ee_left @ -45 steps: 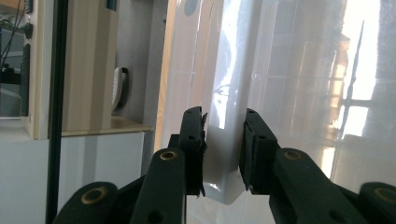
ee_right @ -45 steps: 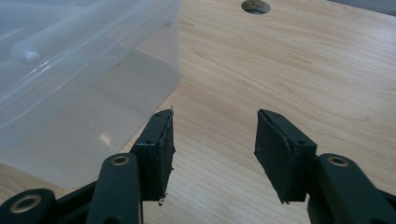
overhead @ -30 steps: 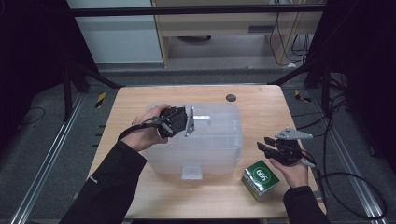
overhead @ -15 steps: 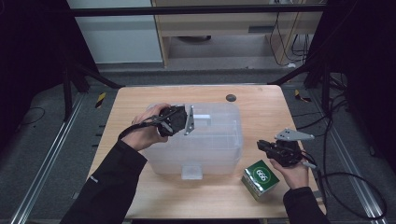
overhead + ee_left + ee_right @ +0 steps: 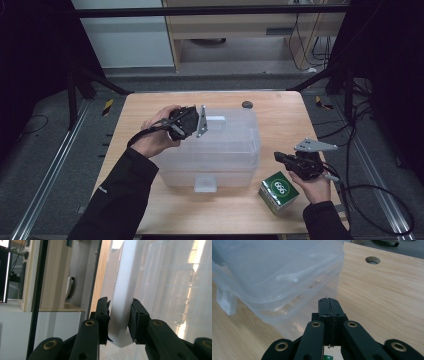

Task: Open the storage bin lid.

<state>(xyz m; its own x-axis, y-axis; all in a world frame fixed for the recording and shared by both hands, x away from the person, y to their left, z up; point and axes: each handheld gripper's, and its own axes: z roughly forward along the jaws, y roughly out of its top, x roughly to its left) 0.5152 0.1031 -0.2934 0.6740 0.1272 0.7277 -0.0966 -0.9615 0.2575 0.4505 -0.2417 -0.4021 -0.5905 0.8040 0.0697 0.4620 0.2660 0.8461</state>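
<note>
Left claw (image 5: 119,320) pinches the clear bin's white latch (image 5: 123,302); right claw (image 5: 329,305) pressed together – green box (image 5: 279,192) beside it.

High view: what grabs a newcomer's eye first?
The big clear plastic bin at mid-table, its lid on. The left claw grips the white latch on the bin's far-left rim. A green box sits at the near right, beside the shut right claw.

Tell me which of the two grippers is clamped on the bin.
The left gripper: its jaws pinch the white latch at the far edge of the clear plastic storage bin. The right gripper hangs shut beside the bin, holding nothing.
</note>
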